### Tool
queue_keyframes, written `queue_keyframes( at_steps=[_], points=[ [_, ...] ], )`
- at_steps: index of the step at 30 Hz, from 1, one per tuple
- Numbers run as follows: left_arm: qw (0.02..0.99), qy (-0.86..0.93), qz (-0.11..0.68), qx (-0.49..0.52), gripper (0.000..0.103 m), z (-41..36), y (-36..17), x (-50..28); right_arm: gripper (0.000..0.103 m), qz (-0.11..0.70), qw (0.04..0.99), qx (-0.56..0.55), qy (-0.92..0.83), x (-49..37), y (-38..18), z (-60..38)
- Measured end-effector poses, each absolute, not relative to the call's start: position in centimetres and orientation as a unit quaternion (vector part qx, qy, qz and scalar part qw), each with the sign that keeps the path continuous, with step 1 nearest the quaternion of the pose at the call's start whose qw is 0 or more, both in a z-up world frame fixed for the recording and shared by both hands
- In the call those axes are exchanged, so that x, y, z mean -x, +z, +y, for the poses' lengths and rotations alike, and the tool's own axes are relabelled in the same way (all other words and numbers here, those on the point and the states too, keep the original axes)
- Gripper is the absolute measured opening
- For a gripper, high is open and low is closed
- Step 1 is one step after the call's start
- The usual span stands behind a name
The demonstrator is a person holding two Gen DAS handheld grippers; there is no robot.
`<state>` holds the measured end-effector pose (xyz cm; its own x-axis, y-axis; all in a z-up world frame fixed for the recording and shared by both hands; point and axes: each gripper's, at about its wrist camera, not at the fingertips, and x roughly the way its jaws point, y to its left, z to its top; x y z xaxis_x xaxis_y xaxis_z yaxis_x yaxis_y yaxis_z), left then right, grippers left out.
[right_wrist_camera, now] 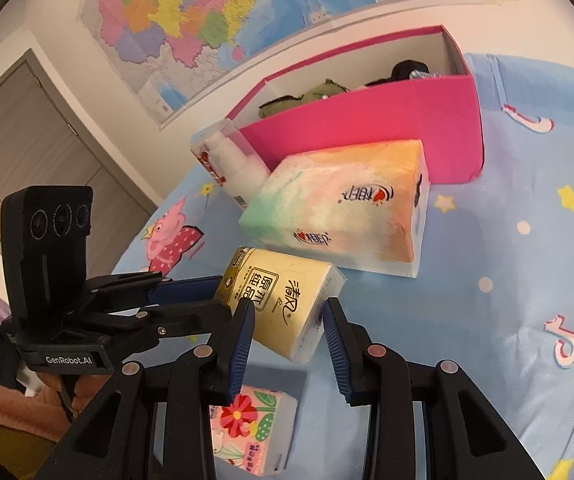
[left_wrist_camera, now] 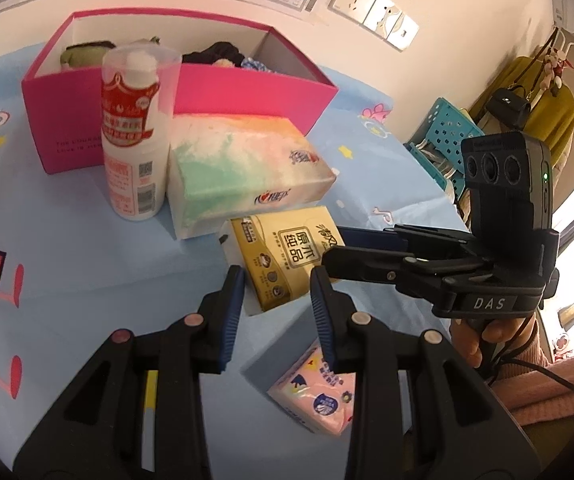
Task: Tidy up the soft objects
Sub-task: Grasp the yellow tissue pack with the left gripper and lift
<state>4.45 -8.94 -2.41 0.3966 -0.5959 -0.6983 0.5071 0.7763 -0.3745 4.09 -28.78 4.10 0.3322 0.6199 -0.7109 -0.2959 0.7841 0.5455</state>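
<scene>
Yellow-wrapped tissue pack [right_wrist_camera: 283,308] is seen just ahead of the right gripper [right_wrist_camera: 289,316], whose jaws are parted wide and hold nothing; the left gripper [left_wrist_camera: 275,296] is likewise open and empty, the same pack just beyond its tips. Light, squashy, slick film is judged likely; grasping across the short sides is advised. Pink box [right_wrist_camera: 387,128] lies farther ahead.

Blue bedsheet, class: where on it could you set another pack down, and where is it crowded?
Bare sheet lies right of the pastel tissue pack and the yellow tissue pack. Another patch lies below the white bottle. It is crowded in front of the pink box, where bottle and packs cluster.
</scene>
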Motion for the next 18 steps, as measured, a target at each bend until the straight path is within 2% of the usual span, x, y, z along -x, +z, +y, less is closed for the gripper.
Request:
queue_keyframes(
  at_steps=[18],
  points=[
    [0.849,-0.347,0.394,0.054,0.035,-8.9,1.4,-4.1,0.037,0.463,0.825,-0.151,0.286,-3.9,7.4,-29.0]
  ],
)
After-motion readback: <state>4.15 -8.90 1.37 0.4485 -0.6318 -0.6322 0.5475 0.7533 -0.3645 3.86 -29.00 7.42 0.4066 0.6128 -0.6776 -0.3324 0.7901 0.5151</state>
